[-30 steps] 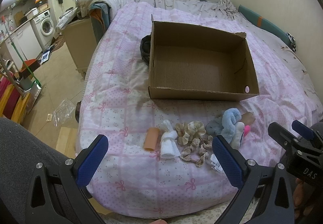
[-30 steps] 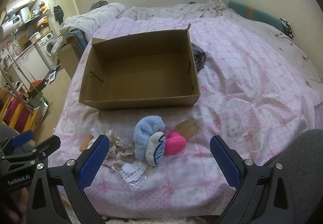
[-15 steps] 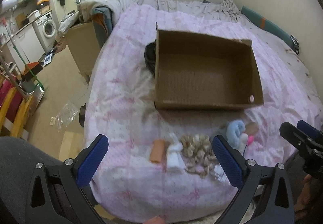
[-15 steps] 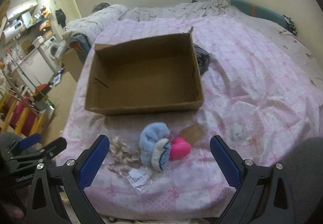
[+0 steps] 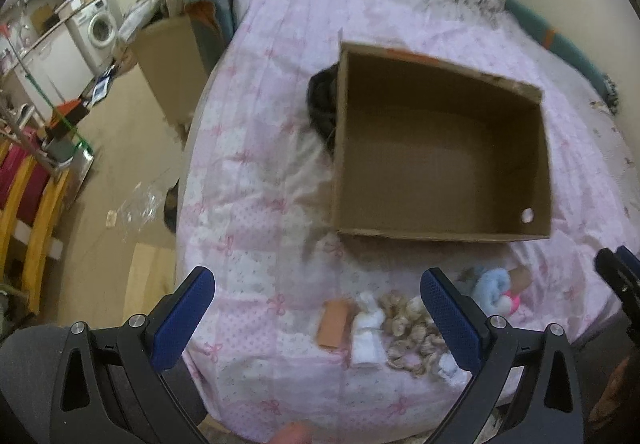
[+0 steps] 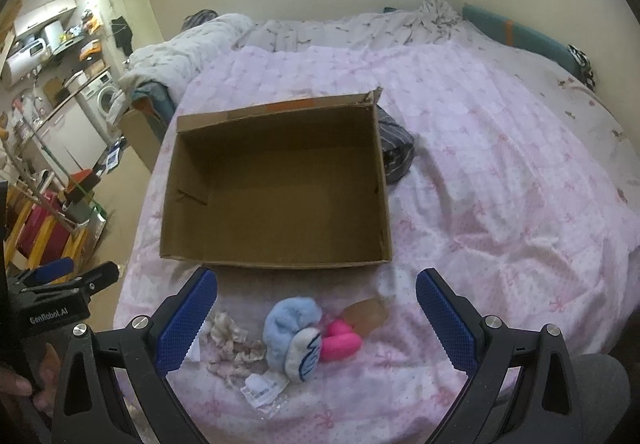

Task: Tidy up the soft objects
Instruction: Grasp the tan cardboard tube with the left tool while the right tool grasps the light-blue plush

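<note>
Soft objects: a loose row lies on the bed near its front edge, at 6 o'clock from the box and apart from it.
Blue plush: a fluffy light-blue and white plush toy [image 6: 294, 336] lies in the middle of the row, touching a bright pink soft piece [image 6: 342, 340] at its 3 o'clock.
Tan piece: a flat tan patch [image 6: 366, 314] lies just behind the pink piece, toward 12 o'clock.
Scrunchies: a heap of beige ruffled fabric scrunchies [image 5: 412, 328] lies at 9 o'clock from the blue plush; a small clear plastic packet with a white label [image 6: 262, 390] lies in front of them.
White cloth: a small white knotted cloth bundle [image 5: 368, 330] lies beside the scrunchies, and an orange-brown rolled piece [image 5: 334, 324] lies just past it at the row's left end.
Box: an open brown cardboard box [image 6: 276, 264] sits on the bed with nothing seen inside; a dark striped garment [image 6: 394, 148] lies against its far side wall.
Bed: a pink quilt with bow print [image 6: 500, 172] covers the bed.
Left claw [image 5: 318, 320]: spread wide, holding nothing, above the bed's front edge with the orange-brown piece and white cloth between its blue pads [image 5: 182, 318].
Right claw [image 6: 316, 320]: spread wide, holding nothing, above the blue plush and pink piece.
Room: a white washing machine [image 5: 98, 28] stands far off at 10 o'clock.
</note>
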Demonstrator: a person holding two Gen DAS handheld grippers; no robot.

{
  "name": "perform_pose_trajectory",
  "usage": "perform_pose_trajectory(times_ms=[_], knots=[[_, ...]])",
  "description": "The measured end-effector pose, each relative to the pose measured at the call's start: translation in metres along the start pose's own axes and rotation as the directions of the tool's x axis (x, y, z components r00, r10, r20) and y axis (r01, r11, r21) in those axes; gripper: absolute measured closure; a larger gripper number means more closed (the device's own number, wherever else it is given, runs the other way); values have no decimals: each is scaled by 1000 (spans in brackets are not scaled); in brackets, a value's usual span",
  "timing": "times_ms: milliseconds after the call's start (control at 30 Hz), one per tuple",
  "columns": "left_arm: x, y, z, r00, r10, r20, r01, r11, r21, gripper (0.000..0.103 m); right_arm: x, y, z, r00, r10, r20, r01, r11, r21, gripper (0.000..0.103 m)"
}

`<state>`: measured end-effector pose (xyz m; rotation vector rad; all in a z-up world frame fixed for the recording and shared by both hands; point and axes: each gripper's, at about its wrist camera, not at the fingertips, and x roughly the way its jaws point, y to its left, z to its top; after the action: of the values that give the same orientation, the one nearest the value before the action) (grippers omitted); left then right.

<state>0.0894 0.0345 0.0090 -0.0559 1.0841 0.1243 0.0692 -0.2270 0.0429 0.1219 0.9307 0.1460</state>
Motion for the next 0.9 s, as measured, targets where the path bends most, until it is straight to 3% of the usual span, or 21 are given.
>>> perform_pose_trajectory(times_ms=[133, 233, 300, 367, 467, 567, 733, 833, 900], knots=[[34, 8, -1, 992, 40, -117, -43, 999, -22, 0, 19, -10, 3, 999, 7, -48, -5, 1000, 30, 0], [71, 14, -9, 968, -7, -251, -6, 999, -51, 1, 36, -15, 2, 995, 39, -92, -37, 999, 27, 0], [90, 18, -15, 954, -8, -299, -13, 997, -70, 12, 47, -19, -1, 991, 54, -120, -51, 998, 33, 0], [104, 22, -21, 940, -15, -342, -14, 996, -84, 29, 56, -22, -4, 986, 86, -144, -80, 996, 44, 0], [125, 26, -27, 910, -61, -409, 9, 992, -127, 39, 67, -25, -13, 981, 102, -165, -96, 994, 45, 0], [139, 24, -32, 888, -122, -443, 62, 987, -148, 40, 76, -29, -22, 974, 131, -186, -120, 990, 73, 0], [151, 14, -44, 876, -140, -462, 97, 989, -115, 41, 80, -41, -20, 972, 159, -172, -135, 981, 143, 0], [163, 4, -57, 856, -128, -501, 106, 992, -72, 56, 83, -48, -19, 972, 163, -168, -132, 975, 182, 0], [164, 0, -61, 860, -119, -496, 105, 993, -55, 70, 86, -52, -18, 972, 160, -172, -125, 972, 201, 0]])
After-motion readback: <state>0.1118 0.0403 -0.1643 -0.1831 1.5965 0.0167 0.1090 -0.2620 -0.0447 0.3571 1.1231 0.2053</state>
